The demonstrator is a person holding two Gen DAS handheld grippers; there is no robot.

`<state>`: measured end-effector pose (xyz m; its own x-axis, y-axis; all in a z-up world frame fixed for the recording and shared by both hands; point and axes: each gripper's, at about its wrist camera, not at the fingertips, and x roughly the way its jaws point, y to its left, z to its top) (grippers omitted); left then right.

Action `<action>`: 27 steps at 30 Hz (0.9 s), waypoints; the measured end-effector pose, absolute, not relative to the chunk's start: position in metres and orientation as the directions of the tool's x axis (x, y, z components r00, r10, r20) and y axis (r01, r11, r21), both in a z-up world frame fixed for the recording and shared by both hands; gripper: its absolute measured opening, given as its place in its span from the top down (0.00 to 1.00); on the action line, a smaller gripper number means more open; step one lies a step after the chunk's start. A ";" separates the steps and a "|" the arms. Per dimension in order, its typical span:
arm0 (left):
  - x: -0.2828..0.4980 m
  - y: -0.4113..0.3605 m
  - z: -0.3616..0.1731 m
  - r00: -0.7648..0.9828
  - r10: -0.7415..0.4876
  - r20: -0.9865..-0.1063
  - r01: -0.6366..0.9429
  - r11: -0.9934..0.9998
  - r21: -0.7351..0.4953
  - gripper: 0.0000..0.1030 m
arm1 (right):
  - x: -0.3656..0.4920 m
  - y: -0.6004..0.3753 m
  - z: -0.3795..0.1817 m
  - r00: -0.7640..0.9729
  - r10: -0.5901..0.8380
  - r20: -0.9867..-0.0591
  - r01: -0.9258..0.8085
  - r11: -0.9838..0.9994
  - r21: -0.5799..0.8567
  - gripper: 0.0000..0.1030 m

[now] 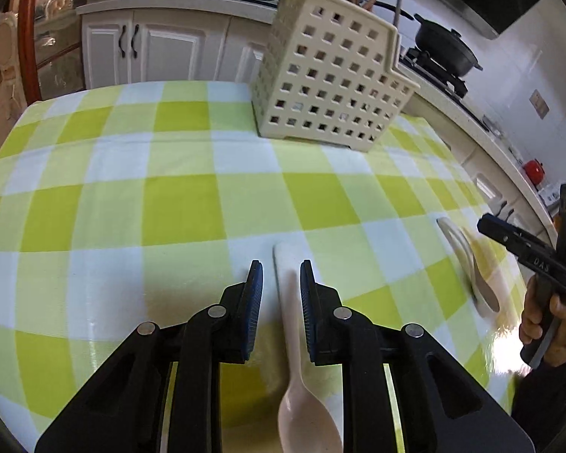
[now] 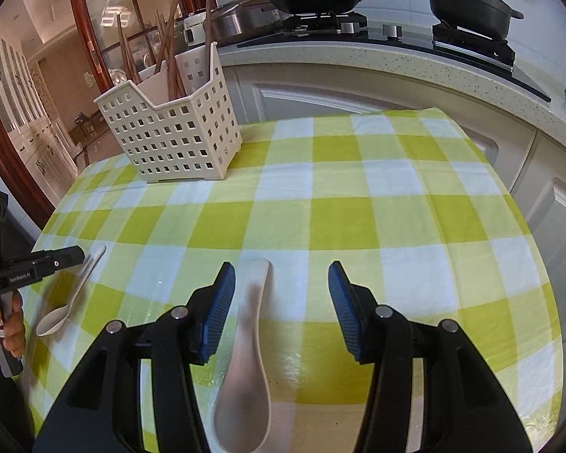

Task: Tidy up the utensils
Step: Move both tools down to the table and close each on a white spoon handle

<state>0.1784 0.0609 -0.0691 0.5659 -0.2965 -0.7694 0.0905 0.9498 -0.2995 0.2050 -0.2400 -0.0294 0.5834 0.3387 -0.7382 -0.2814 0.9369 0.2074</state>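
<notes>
Left jaws: your left gripper (image 1: 281, 283) stands narrowly parted, straddling the slim cream plastic spoon (image 1: 296, 343), not visibly pinching it.
Right jaws: your right gripper (image 2: 282, 287) gapes wide over the broad white ceramic soup spoon (image 2: 247, 343), gripping nothing.
Caddy: cream perforated plastic utensil holder (image 2: 173, 132) stands far left on the green-checked tablecloth (image 2: 358, 207), wooden chopsticks (image 2: 169, 45) inside.

Green-and-white checked tablecloth (image 1: 169, 196), cream perforated utensil caddy (image 1: 332, 79), beige spoons (image 1: 294, 339).

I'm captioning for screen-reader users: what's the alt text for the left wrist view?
The open left gripper straddles a beige spoon lying on a green checked tablecloth. A perforated cream utensil caddy stands beyond; the right gripper hovers by a second spoon.
</notes>
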 end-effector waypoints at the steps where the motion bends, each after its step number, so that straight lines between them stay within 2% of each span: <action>1: 0.178 0.060 -0.070 0.564 -0.298 -0.771 0.093 0.950 -0.299 0.84 | 0.205 -0.240 -0.030 0.582 0.340 -0.739 -0.284 0.936 0.208 0.52; 5: 0.181 0.056 -0.076 0.549 -0.281 -0.787 0.092 0.956 -0.277 0.89 | 0.205 -0.237 -0.032 0.575 0.341 -0.743 -0.289 0.935 0.205 0.52; 10: 0.181 0.056 -0.076 0.551 -0.264 -0.792 0.087 0.962 -0.259 0.90 | 0.206 -0.235 -0.033 0.571 0.341 -0.747 -0.292 0.934 0.203 0.51; 17: 0.181 0.035 -0.075 0.564 -0.160 -0.810 0.109 0.987 -0.119 0.91 | 0.204 -0.226 -0.036 0.559 0.348 -0.752 -0.312 0.929 0.197 0.51; 19: 0.181 0.029 -0.075 0.567 -0.122 -0.815 0.109 0.991 -0.073 0.95 | 0.204 -0.225 -0.036 0.559 0.343 -0.755 -0.316 0.930 0.189 0.51; 20: 0.182 0.030 -0.076 0.566 -0.112 -0.816 0.101 0.993 -0.066 0.98 | 0.204 -0.225 -0.036 0.560 0.337 -0.757 -0.315 0.932 0.181 0.51; 27: 0.176 0.034 -0.062 0.583 -0.123 -0.803 0.090 0.992 -0.087 0.98 | 0.203 -0.223 -0.038 0.554 0.315 -0.770 -0.324 0.934 0.149 0.51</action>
